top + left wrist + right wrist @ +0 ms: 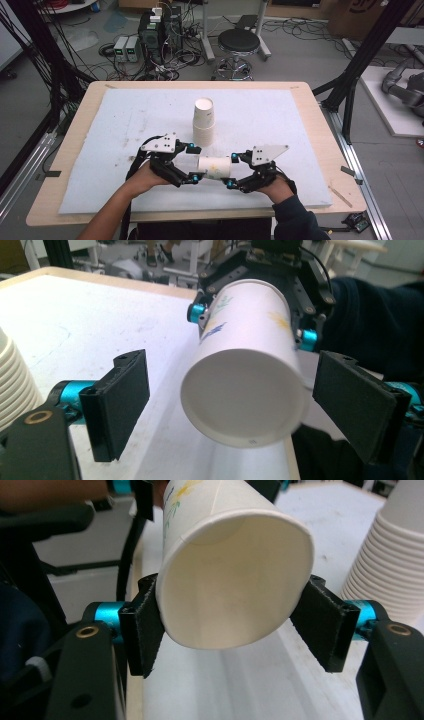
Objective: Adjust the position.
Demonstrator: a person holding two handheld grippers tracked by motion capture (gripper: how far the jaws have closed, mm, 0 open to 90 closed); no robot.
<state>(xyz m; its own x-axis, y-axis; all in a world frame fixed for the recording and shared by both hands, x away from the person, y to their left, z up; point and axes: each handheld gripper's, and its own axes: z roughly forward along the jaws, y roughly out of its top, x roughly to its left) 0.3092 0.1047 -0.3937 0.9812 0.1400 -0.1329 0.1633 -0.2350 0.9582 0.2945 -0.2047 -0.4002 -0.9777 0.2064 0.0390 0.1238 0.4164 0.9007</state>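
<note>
1. I'm looking down on a lab floor strewn with cables, a round black stool (239,42) at the far side, and in front of it a wooden counter (80,112) covered by a pale, scuffed foam sheet (270,115).
2. A paper cup (216,167) lies on its side in the air between my two tools, near the front middle of the counter. Far of it stands an upside-down stack of paper cups (204,122), ribbed with nested rims.
3. My right tool (233,171) is clenched on the cup's open mouth; in the right gripper view its black pads press the rim on both sides and squeeze it slightly oval.
4. My left tool (195,162) is released: in the left gripper view its pads stand wide, clear of the cup's closed base on either side.
5. I judge this a hand-over just completed, the right tool now carrying the cup alone.
6. Next I'd draw the left tool away to the left, then turn the cup and set it down gently. Thin, smooth paper walls buckle easily, so keep the squeeze light.
7. The cup is white, tapered, printed with small blue and yellow marks.
</note>
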